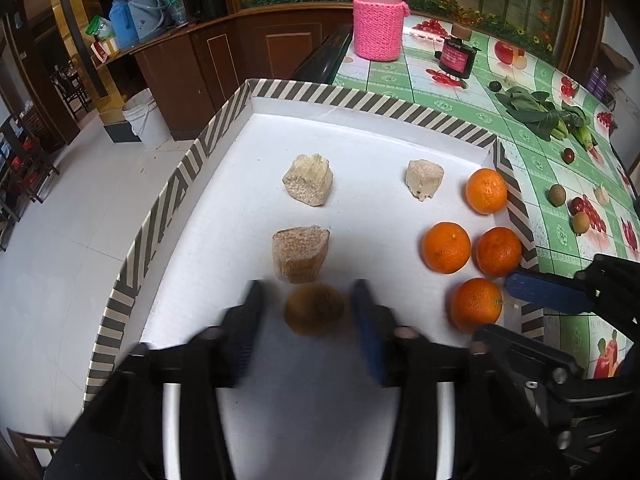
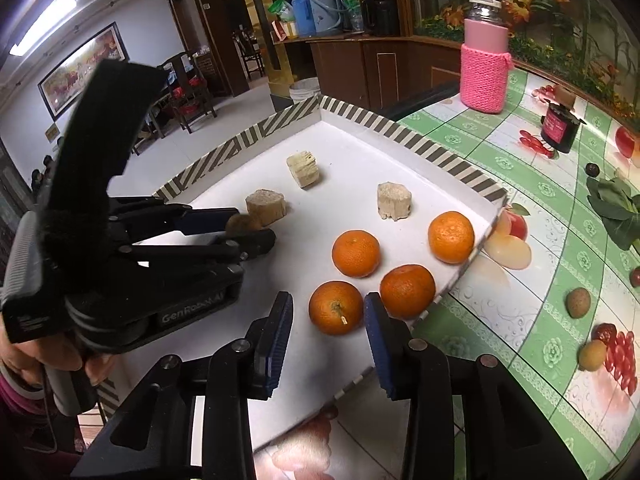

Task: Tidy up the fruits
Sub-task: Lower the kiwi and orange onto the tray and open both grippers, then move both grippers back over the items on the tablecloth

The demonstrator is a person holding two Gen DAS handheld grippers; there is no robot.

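A white tray with a striped rim [image 1: 224, 120] [image 2: 448, 160] holds several oranges and three pale fibrous chunks [image 1: 308, 180]. My left gripper [image 1: 308, 308] [image 2: 250, 228] is open over the tray's near left part. A blurred brown round fruit [image 1: 314, 308] [image 2: 244, 222] sits between its fingers with a gap on each side. My right gripper [image 2: 329, 316] [image 1: 532, 316] is open around the nearest orange [image 2: 335, 307] [image 1: 476, 304], which rests on the tray. There is a clear gap to its left pad [image 2: 280, 320]; the right pad is very close to it.
Three more oranges [image 2: 356, 253] lie just beyond the nearest one. On the green fruit-print tablecloth [image 2: 500, 312] to the right lie small brown fruits [image 2: 578, 302], a red fruit [image 1: 568, 155], leafy greens [image 1: 532, 108], a dark jar [image 2: 558, 128] and a pink-sleeved jar [image 2: 484, 76]. A hand [image 2: 40, 356] holds the left gripper.
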